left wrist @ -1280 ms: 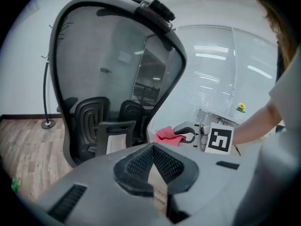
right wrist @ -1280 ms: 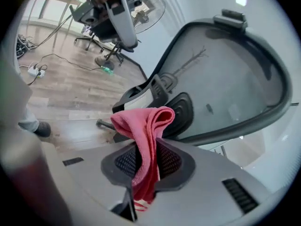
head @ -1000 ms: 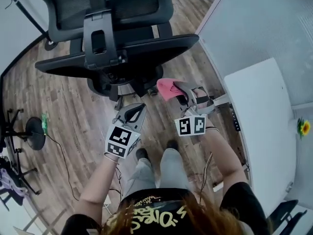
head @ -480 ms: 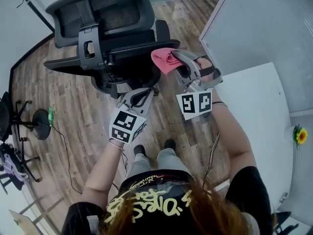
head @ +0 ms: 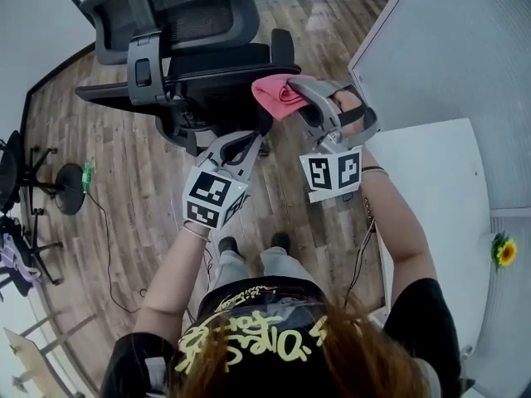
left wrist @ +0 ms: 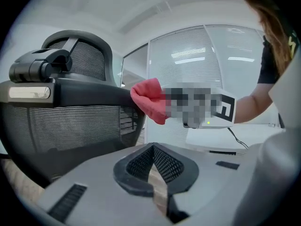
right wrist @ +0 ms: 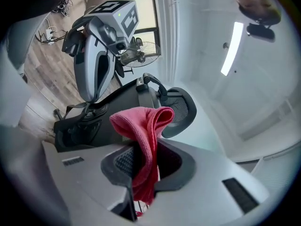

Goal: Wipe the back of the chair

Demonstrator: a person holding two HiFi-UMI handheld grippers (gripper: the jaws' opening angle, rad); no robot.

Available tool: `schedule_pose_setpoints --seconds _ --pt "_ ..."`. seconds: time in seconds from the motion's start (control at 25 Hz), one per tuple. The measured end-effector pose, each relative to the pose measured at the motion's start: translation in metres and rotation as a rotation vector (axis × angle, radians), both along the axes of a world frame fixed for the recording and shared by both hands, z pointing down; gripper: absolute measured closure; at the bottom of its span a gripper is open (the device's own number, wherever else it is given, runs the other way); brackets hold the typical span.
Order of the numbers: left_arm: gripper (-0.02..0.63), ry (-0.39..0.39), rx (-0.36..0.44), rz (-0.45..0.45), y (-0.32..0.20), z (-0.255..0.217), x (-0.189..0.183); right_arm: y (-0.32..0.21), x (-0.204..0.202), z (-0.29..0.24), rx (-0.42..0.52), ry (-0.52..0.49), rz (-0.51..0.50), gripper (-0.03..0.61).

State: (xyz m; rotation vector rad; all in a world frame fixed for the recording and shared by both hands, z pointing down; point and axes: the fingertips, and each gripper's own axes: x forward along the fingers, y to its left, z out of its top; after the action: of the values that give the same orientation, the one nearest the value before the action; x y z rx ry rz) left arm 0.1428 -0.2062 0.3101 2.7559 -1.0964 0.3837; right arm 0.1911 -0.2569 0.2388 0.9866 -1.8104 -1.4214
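The pink cloth (right wrist: 143,126), a soft, nappy fabric bunched into folds, was pinched between the two fingers of the right gripper (right wrist: 141,171). A rounded loop of it stood up past the tips and a narrow tail hung down behind them. Seen from the head view, the cloth sat at the right end of the upper rim of the chair back (head: 224,60). In the left gripper view its folded front overlapped that rim's end, but I could not tell whether it pressed on the rim or stopped just short.

The chair back was black mesh stretched in a smooth, curved hard-plastic frame. Above it rose a headrest (head: 170,7) of the same mesh, carried on a jointed plastic bracket.

The left gripper (head: 251,139) had its fingers pressed together on nothing, and its dark, cross-ribbed pads (left wrist: 138,161) met in a narrow V. It was held lower and to the left of the cloth, near the chair and apart from it.

Below lay a wood-plank floor (head: 124,189), with a plain white desk (head: 431,189) at the person's right.
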Motion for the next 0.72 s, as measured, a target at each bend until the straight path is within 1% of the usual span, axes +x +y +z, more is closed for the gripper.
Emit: schedule_pose_setpoints --seconds 0.24,0.36,0.44,0.56,0.72 --pt "0.621 -0.016 -0.048 -0.027 0.006 0.026 0.006 -0.009 0.004 0.025 -0.005 -0.036 -0.012 0.514" --pt "0.620 -0.031 -0.071 -0.035 0.008 0.039 0.006 -0.014 0.005 0.046 -0.038 -0.050 -0.007 0.514" --pt "0.620 -0.038 -0.078 -0.042 0.008 0.045 0.005 -0.018 0.006 0.063 -0.065 -0.042 -0.004 0.514" --pt "0.621 -0.043 -0.084 -0.062 0.006 0.052 0.003 -0.022 0.005 0.085 -0.078 -0.018 -0.017 0.514" --pt "0.621 -0.038 -0.099 -0.099 0.000 0.062 -0.002 -0.029 0.004 0.106 -0.102 -0.017 -0.041 0.514"
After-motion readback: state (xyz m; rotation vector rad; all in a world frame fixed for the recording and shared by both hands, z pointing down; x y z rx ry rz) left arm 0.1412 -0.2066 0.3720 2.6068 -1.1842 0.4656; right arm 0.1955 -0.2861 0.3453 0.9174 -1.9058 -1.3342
